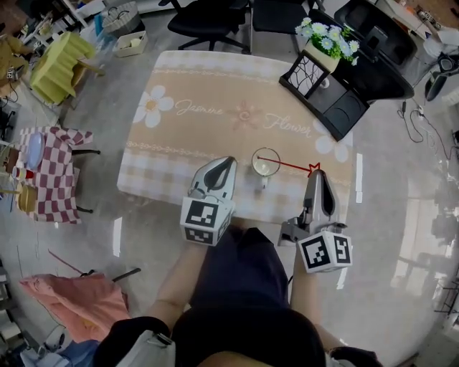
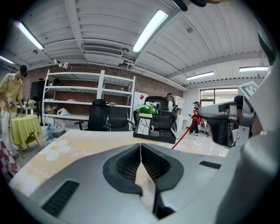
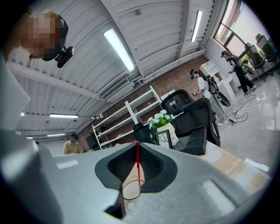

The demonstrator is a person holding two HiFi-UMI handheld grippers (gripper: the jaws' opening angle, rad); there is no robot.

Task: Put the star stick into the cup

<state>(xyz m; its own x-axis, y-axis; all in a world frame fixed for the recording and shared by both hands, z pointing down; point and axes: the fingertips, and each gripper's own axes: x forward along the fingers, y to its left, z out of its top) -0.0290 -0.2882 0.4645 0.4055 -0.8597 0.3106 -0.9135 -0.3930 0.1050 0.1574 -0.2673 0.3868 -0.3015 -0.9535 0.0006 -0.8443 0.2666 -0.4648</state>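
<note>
A clear glass cup (image 1: 265,163) stands on the flower-print table (image 1: 186,115) near its front edge. The red star stick (image 1: 294,165) lies almost level, its star end (image 1: 313,169) in my right gripper (image 1: 316,173), which is shut on it. The stick's other end reaches over the cup's rim. In the right gripper view the stick (image 3: 138,168) runs down between the jaws of the right gripper (image 3: 137,146) to the cup's rim (image 3: 131,190). My left gripper (image 1: 227,162) is shut and empty, just left of the cup. The left gripper view shows the left gripper (image 2: 141,146), the stick (image 2: 183,134) and the right gripper (image 2: 223,111).
A black stand (image 1: 337,100) with a framed picture (image 1: 308,74) and a flower pot (image 1: 326,41) sits at the table's back right corner. Office chairs (image 1: 208,18) stand behind the table. A checked stool (image 1: 54,172) is on the floor at left.
</note>
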